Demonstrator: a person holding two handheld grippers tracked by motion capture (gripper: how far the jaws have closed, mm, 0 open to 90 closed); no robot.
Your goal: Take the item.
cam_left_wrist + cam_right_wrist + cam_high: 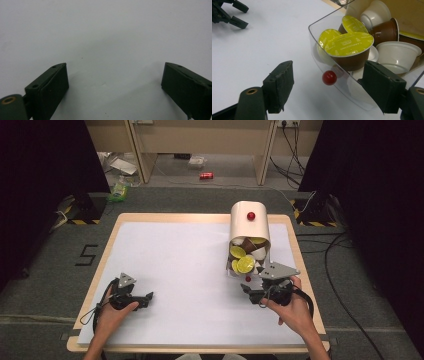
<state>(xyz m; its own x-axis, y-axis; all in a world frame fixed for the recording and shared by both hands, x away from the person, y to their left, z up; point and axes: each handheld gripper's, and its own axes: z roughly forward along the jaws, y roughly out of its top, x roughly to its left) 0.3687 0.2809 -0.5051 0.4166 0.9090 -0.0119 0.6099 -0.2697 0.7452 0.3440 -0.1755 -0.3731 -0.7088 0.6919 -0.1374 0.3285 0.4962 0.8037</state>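
I see the capsule dispenser (249, 227) in the upper right of the high view, a cream box with a red knob on top and a clear drawer (332, 75) pulled out at its front toward the person. The drawer is packed with coffee capsules (349, 48): yellow-lidded brown ones, white ones and a plain brown one. One yellow lid reads "cappuccino". A small red knob (329, 77) sits on the drawer's clear front wall, near the centre of the right gripper view.

My right gripper (329, 90) is at the drawer front, lower right in the high view, fingers spread wide with nothing between them. The red knob lies in the gap; the right-hand finger (384, 87) overlaps the drawer's clear wall in that view, though I cannot tell whether it touches. The left-hand finger stands apart over bare white surface.

My left gripper (148, 296) is in the lower left of the high view, well apart from the dispenser, held over the white tabletop (170, 255). Its fingers (50, 87) are also wide open, with just white sheet between them
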